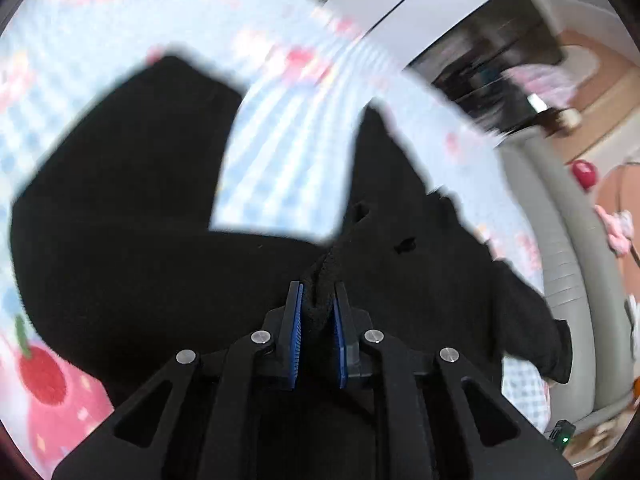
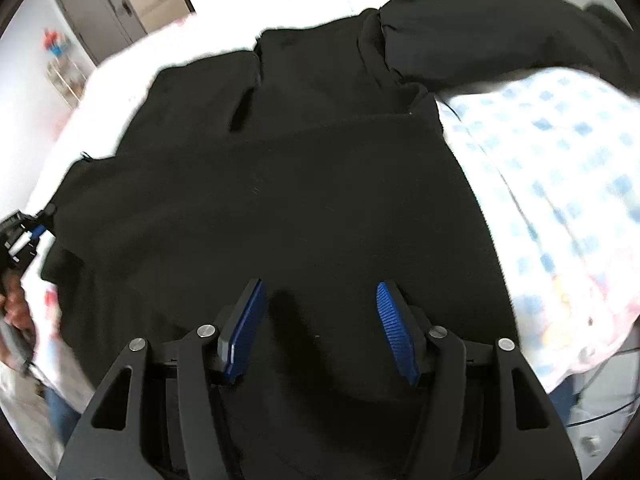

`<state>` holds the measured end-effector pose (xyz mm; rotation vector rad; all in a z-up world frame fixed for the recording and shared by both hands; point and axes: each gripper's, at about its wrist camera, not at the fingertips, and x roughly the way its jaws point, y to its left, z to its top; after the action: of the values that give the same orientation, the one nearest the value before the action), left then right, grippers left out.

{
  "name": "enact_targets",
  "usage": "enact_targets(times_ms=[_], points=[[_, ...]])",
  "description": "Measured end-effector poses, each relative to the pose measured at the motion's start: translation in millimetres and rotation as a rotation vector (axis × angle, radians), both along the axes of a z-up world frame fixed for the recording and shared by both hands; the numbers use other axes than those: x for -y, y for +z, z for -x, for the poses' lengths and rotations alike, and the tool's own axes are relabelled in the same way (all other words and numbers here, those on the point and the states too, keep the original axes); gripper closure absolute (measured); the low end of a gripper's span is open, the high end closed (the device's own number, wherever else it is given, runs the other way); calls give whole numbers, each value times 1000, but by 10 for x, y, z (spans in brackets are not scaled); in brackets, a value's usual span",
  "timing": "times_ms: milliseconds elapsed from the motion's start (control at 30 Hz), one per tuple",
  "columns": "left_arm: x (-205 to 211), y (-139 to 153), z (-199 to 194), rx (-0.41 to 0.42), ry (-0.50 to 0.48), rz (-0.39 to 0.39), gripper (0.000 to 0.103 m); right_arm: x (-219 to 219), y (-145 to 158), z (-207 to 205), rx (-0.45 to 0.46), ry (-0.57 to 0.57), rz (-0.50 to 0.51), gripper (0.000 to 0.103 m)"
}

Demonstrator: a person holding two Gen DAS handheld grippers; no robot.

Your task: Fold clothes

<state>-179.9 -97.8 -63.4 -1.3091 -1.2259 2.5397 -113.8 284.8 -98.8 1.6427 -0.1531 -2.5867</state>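
Observation:
A black long-sleeved garment (image 2: 288, 184) lies spread on a bed with a blue-checked, strawberry-print cover (image 2: 560, 168). One sleeve (image 2: 500, 36) stretches toward the upper right. In the left wrist view the black garment (image 1: 120, 220) fills the middle, and my left gripper (image 1: 318, 300) is shut on a bunched, ribbed edge of it. The left gripper (image 2: 38, 232) also shows at the far left of the right wrist view, gripping the garment's corner. My right gripper (image 2: 320, 300) hangs open just above the garment's body, with nothing between its blue pads (image 2: 244, 332).
A hand (image 2: 16, 308) holds the left gripper at the left edge. The bed cover (image 1: 280, 152) shows between the garment's folds. A grey bed frame edge (image 1: 560, 264) and shelving (image 1: 500, 72) lie to the right. A grey cabinet (image 2: 100, 12) stands at the far left.

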Motion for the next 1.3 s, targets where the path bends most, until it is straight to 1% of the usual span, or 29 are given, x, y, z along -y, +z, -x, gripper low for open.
enact_targets(times_ms=[67,100,133,167,200,233,267,300,367,400,467,500,567,600,633,700,767,800,833,867,900,933,967,1000,1033,1067,1167,1233,1300], points=[[83,-43,18,26,-3,-19,76,32,18,21,-1,2,-22,47],[73,-46,-11,8,-15,-44,52,27,3,26,2,0,-12,47],[33,-67,-19,-8,-39,-76,32,22,-12,30,6,-2,-2,47],[7,-106,22,-5,-48,-95,29,16,-27,34,9,-4,8,46],[-14,-146,62,0,-55,-112,28,11,-42,38,12,-6,18,46],[-4,-203,101,25,-52,-100,28,5,-57,42,15,-9,28,46],[-46,-236,140,47,-53,-74,28,0,-72,46,18,-11,38,46],[-88,-266,177,69,-54,-48,32,-2,-90,51,22,-13,45,46],[-155,-237,234,99,-49,19,67,59,-168,74,39,-10,6,46],[-213,-176,264,101,-53,57,87,94,-187,80,43,-1,-18,46],[-310,70,208,43,-53,108,91,98,-113,49,28,10,-11,46],[-425,306,161,-16,-63,169,92,47,-16,12,5,5,34,46],[-677,667,120,-96,-120,255,92,-90,211,-52,-49,-1,125,46],[-847,827,133,-135,-174,265,92,-145,310,-63,-70,1,130,45],[-1052,949,149,-164,-245,248,92,-201,408,-75,-91,4,134,41],[-1543,1146,151,-213,-406,206,91,-303,536,-93,-119,-1,135,39],[-2106,1135,147,-218,-563,153,91,-394,604,-111,-135,-14,130,39],[-2369,1028,149,-203,-639,109,88,-425,586,-149,-132,-27,139,39],[-2631,913,154,-187,-717,61,72,-442,541,-185,-118,-41,155,39],[-2863,707,182,-164,-797,-25,56,-460,493,-216,-103,-54,170,39],[-2981,485,232,-97,-816,-97,31,-474,407,-211,-78,-67,185,39],[-3088,273,277,-30,-830,-166,35,-466,319,-200,-51,-78,192,40],[-3075,166,275,18,-800,-188,36,-435,237,-196,-24,-80,201,40],[-3004,120,247,19,-770,-230,36,-394,176,-195,-3,-68,221,41],[-2884,169,182,-16,-741,-238,35,-357,121,-192,15,-57,241,41],[-2767,218,119,-50,-712,-243,35,-350,114,-177,9,-56,255,41],[-2465,308,-6,-81,-650,-158,34,-298,64,-56,5,-35,290,39],[-2241,292,-93,-74,-605,-145,34,-227,-1,112,18,-5,304,39],[-2070,212,-148,-61,-561,-155,34,-156,-67,280,31,26,318,38]])
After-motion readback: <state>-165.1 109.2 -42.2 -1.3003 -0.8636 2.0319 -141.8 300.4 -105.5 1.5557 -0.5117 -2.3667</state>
